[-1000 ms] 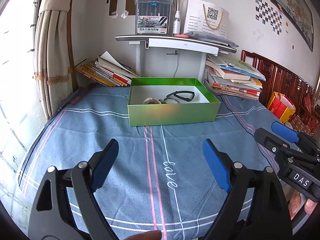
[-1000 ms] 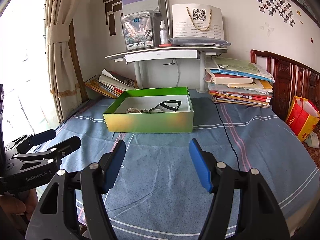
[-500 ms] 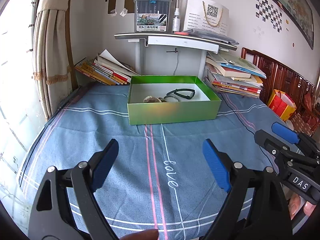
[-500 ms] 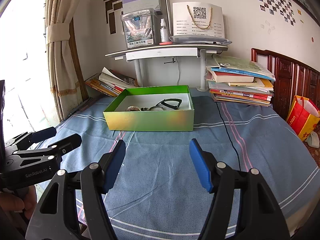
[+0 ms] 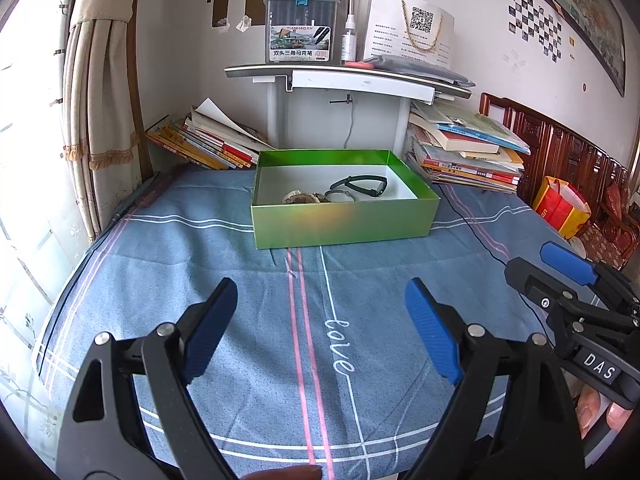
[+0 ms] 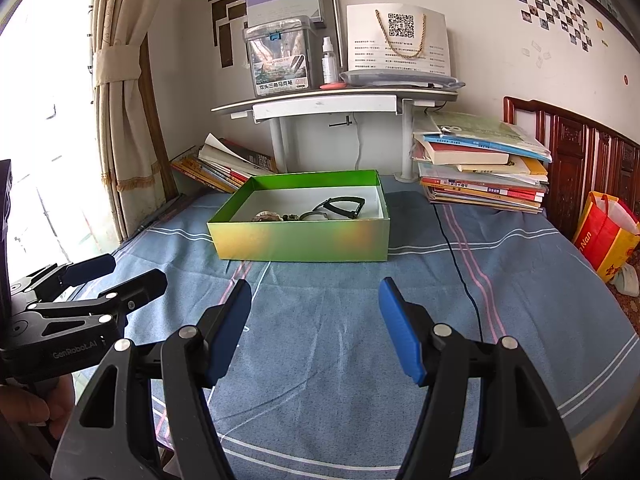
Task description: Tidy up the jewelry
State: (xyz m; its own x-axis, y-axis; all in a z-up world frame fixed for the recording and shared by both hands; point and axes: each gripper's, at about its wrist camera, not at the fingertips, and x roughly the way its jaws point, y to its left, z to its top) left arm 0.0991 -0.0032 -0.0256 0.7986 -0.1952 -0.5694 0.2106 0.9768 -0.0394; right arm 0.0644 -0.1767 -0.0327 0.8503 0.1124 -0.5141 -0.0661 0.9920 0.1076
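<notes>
bed: blue sheet (image 5: 240,264), no jewelry seen on it
box: green box (image 5: 344,222) mid-bed, lidless
jewelry: black band (image 5: 366,185), pale ring (image 6: 316,215), beaded clump (image 5: 302,198), all in box
grippers: left gripper (image 5: 320,332) and right gripper (image 6: 314,330) both spread wide, empty, well short of box
step: fits sorting ahead or finished; ambiguous

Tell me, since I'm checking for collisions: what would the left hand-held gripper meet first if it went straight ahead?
Probably the near wall of the open green cardboard box. The open left hand-held gripper has only bare blue striped bedsheet before it, though depth is unclear.
</notes>
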